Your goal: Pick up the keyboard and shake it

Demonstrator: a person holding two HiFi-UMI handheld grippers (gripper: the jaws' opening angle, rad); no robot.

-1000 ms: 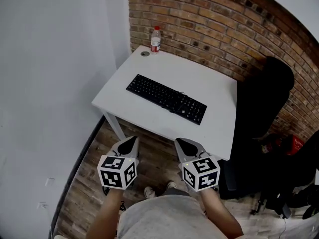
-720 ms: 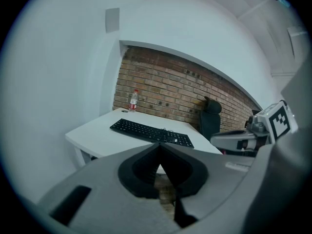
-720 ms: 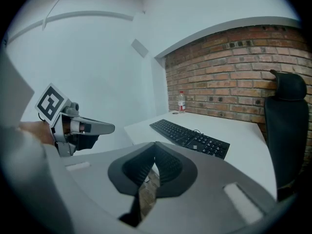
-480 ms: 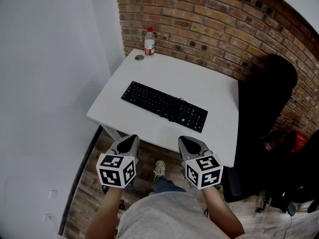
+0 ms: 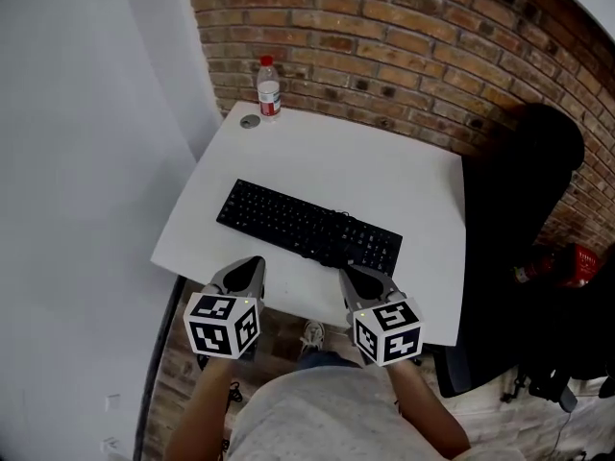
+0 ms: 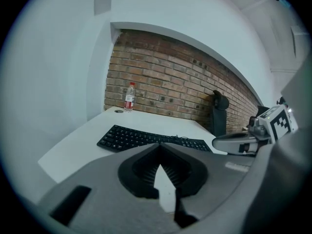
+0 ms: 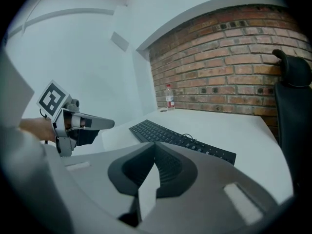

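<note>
A black keyboard [image 5: 307, 226] lies slantwise on the white table [image 5: 384, 176], its thin cable bunched at its far edge. In the left gripper view the keyboard [image 6: 151, 138] lies just beyond the jaws; in the right gripper view it [image 7: 180, 138] stretches ahead. My left gripper [image 5: 252, 269] is shut and empty, over the table's near edge, short of the keyboard's left end. At the keyboard's right end my right gripper [image 5: 357, 275] is shut too, empty, its tips at the near edge of the keys. Each gripper shows in the other's view: the right [image 6: 243, 141], the left [image 7: 92, 123].
A plastic water bottle [image 5: 268, 88] with a red cap stands at the table's far left corner, a small round cap [image 5: 250, 121] beside it. A brick wall [image 5: 384, 46] runs behind. A black office chair [image 5: 519, 209] stands right of the table, a white wall [image 5: 86, 161] to the left.
Both grippers have moved forward from over the floor to the table's near edge, close to the keyboard. Their jaws stayed shut.
</note>
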